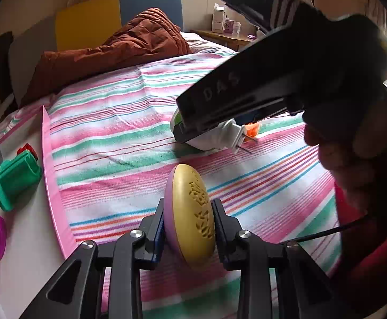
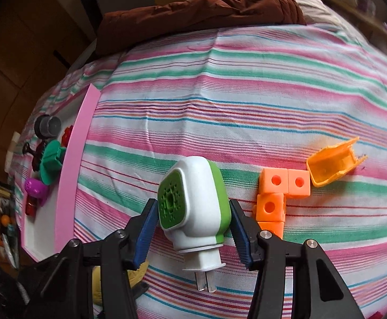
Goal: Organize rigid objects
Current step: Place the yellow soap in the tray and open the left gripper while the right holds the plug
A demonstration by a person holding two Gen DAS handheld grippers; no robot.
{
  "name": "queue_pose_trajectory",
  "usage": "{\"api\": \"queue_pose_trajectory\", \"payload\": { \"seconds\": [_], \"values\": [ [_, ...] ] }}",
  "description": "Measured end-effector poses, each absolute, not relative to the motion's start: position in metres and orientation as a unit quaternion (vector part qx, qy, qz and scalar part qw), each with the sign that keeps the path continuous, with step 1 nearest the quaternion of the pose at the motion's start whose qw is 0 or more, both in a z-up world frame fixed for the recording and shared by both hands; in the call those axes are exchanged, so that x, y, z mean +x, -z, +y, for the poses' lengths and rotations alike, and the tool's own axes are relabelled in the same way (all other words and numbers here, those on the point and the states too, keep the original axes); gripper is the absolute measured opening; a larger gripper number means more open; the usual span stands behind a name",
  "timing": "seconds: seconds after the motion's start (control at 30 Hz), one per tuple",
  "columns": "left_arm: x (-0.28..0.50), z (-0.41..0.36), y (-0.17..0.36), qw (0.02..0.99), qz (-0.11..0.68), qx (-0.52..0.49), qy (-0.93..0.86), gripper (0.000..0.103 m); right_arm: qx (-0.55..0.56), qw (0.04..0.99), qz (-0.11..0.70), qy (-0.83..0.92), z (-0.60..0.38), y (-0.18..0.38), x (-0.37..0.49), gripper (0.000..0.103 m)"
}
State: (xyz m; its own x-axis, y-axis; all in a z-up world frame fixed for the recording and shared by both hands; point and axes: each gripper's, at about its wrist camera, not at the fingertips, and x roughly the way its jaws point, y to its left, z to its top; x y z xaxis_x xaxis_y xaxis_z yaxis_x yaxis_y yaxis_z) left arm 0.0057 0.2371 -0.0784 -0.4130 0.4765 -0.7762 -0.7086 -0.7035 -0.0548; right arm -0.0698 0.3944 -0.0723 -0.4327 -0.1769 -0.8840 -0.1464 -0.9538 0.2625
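Striped bed: left hand-held gripper clamps the yellow soap, while the right hand-held gripper, spread astride the white-green plug, might skid it sideways.

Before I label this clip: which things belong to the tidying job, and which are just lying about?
Job:
left hand-held gripper holding the yellow oval piece
right hand-held gripper around the white-green plug
orange cubes
orange shell
pink tray

Lying about:
brown quilt
bedside table
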Motion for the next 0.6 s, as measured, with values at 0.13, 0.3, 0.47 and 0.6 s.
{"api": "queue_pose_trajectory", "payload": {
  "seconds": [0.13,0.3,0.47,0.6],
  "values": [
    [0.010,0.234,0.070,0.365,0.140,-0.407,-0.826,0.029,0.531,0.007,-0.130,0.837,0.389,0.072,-0.070,0.053],
    [0.017,0.229,0.056,0.375,0.129,-0.401,-0.826,0.028,0.529,0.003,-0.108,0.841,0.386,0.071,-0.068,0.053],
    [0.018,0.216,0.040,0.380,0.106,-0.400,-0.827,0.028,0.529,0.001,-0.100,0.843,0.384,0.071,-0.068,0.053],
    [0.014,0.197,0.022,0.377,0.085,-0.396,-0.833,0.028,0.528,0.000,-0.090,0.844,0.382,0.071,-0.069,0.053]
  ]
}}
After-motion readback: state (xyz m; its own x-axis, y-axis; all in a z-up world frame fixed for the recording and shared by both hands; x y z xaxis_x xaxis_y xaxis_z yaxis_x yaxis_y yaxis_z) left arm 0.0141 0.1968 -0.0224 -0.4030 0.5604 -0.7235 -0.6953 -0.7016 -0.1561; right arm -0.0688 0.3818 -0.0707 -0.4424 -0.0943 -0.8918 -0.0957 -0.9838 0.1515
